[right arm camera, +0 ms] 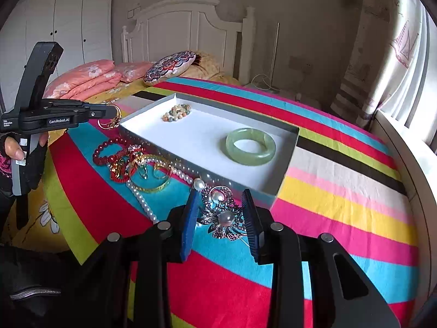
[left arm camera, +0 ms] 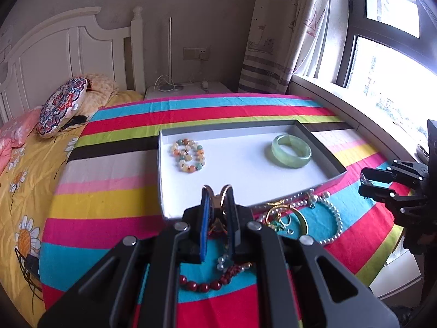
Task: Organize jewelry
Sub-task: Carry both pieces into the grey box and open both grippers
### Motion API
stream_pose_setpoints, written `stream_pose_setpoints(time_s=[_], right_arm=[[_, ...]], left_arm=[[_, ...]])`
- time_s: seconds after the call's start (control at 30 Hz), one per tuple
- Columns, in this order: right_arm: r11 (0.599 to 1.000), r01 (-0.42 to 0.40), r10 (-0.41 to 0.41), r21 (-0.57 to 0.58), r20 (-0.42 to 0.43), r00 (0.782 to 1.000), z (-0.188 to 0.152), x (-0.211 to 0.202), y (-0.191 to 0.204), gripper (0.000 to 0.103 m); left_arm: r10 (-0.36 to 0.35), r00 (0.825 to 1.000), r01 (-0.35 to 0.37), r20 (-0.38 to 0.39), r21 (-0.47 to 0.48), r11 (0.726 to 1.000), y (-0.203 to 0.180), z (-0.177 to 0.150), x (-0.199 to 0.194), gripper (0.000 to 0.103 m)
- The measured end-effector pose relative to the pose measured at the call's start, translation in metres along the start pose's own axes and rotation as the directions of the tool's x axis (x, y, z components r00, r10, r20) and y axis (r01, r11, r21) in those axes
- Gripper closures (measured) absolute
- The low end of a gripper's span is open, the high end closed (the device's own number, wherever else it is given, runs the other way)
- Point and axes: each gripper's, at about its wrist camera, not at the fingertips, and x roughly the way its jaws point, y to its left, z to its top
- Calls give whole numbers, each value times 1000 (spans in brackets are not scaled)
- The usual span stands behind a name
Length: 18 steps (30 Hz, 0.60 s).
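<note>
A white tray (left arm camera: 245,164) (right arm camera: 196,136) on the striped cloth holds a multicolour bead bracelet (left arm camera: 188,155) (right arm camera: 176,112) and a green jade bangle (left arm camera: 291,151) (right arm camera: 250,146). My left gripper (left arm camera: 218,191) (right arm camera: 113,117) is shut on a gold bangle (left arm camera: 218,198) (right arm camera: 112,120) and holds it above the tray's near edge. My right gripper (right arm camera: 220,205) (left arm camera: 364,184) is open, its pads either side of a silver pearl brooch (right arm camera: 222,213). A pearl necklace (left arm camera: 331,218) (right arm camera: 147,199), a red bead string (left arm camera: 202,284) (right arm camera: 105,150) and a gold bangle (right arm camera: 157,179) lie loose beside the tray.
The striped cloth (left arm camera: 109,191) (right arm camera: 341,196) covers a table beside a bed with pillows (right arm camera: 90,79) and a round cushion (left arm camera: 61,106). A window sill (left arm camera: 355,104) runs along the right. A nightstand (left arm camera: 188,88) stands behind.
</note>
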Motion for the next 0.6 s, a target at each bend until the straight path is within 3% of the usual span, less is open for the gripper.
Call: stream_pose_setpoints(time_s=[0.37,0.6], right_arm=[[992,-44,38,-115,-57,998,80,85,33,71],[994,-35,23,-102,-121,992,100,131,40,71]], left_arm=[[-16,998,15,-66,-16,1000,1,34,56,92],[-9,994,4,-105,-47,999,12,35,78,92]])
